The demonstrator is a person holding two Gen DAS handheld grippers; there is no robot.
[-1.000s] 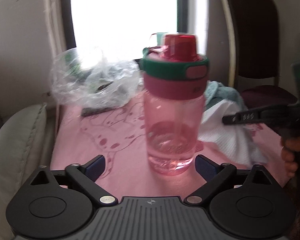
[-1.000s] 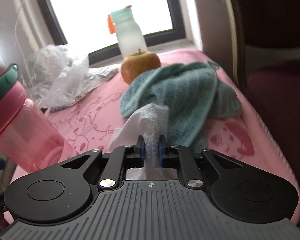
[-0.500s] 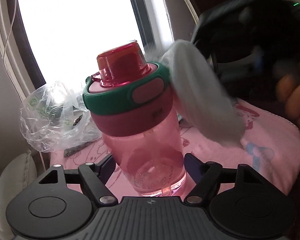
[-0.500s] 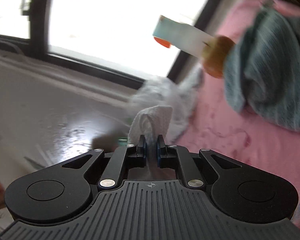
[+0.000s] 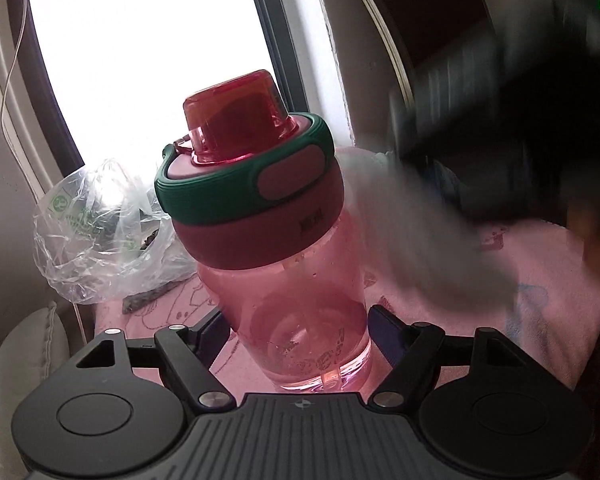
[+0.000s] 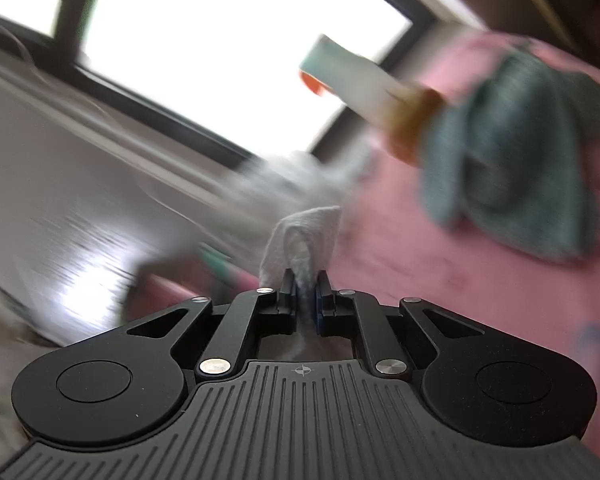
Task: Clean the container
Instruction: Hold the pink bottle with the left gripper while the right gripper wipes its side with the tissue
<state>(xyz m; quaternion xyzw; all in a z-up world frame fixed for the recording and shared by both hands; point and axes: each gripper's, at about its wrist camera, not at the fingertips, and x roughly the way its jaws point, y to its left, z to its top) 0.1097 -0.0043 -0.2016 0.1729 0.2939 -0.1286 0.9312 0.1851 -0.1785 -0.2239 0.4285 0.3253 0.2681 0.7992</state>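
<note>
Pink translucent plastic, the bottle (image 5: 284,264) stands tilted between the left gripper (image 5: 298,326)'s fingers, which close on its lower body just above the pink cloth-covered surface (image 5: 540,264). The right gripper (image 6: 305,288) has its jaws nearly together, pinching a white wipe (image 6: 300,236). In the left view that wipe is a blur at the bottle's right side, so wiping looks under way. Next comes a firm stroke round the wall. Room lies right; a plastic bag (image 5: 100,236) crowds the far left.

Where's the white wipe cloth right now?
The white cloth is pinched in the right tool; in the left wrist view it blurs against the right side of the pink bottle, which the left tool grips.
</note>
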